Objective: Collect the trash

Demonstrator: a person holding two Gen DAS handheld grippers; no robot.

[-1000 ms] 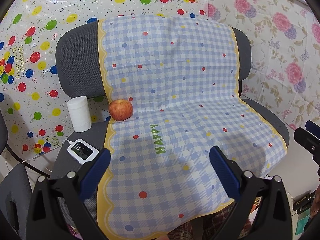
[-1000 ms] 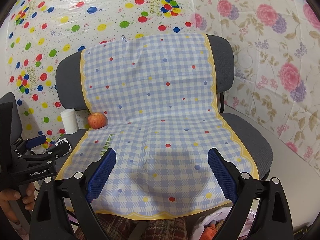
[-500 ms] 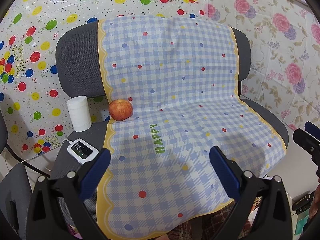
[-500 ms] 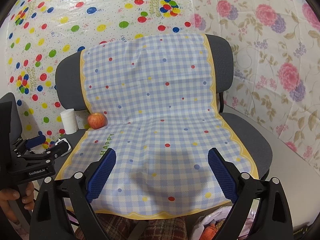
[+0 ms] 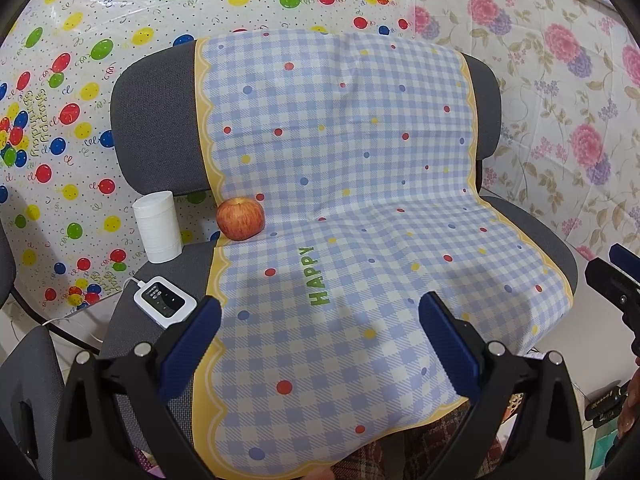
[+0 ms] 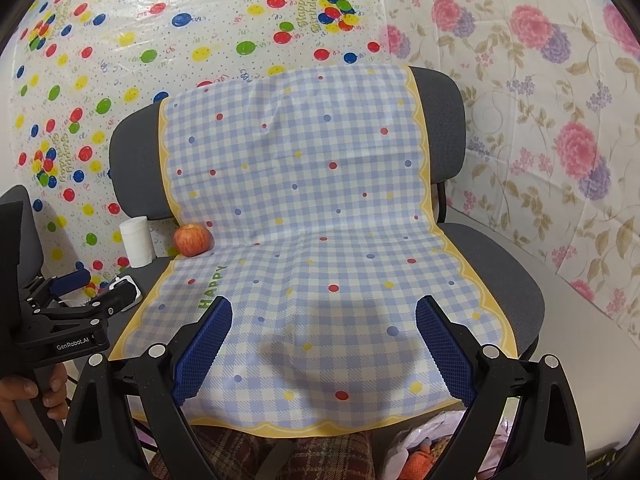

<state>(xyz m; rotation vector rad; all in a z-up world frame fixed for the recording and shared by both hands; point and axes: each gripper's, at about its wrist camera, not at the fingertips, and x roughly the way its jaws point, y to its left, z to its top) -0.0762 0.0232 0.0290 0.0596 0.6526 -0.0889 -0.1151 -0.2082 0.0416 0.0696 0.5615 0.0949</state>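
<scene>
A grey chair (image 5: 156, 128) is draped with a blue checked cloth (image 5: 360, 216) marked HAPPY. A red apple (image 5: 240, 218) sits at the back left of the seat, also in the right wrist view (image 6: 192, 240). A white paper roll (image 5: 157, 227) stands left of it (image 6: 137, 242). My left gripper (image 5: 320, 344) is open and empty over the seat's front. My right gripper (image 6: 324, 348) is open and empty over the front of the cloth. The left gripper also shows at the left of the right wrist view (image 6: 90, 288).
A small white device (image 5: 165, 302) with a cable lies on the seat's front left corner. A bag with crumpled plastic (image 6: 424, 440) sits below the seat front. Balloon-patterned (image 5: 80, 80) and floral (image 5: 560, 120) sheets cover the walls behind.
Nothing has visibly changed apart from a very slight drift of both views.
</scene>
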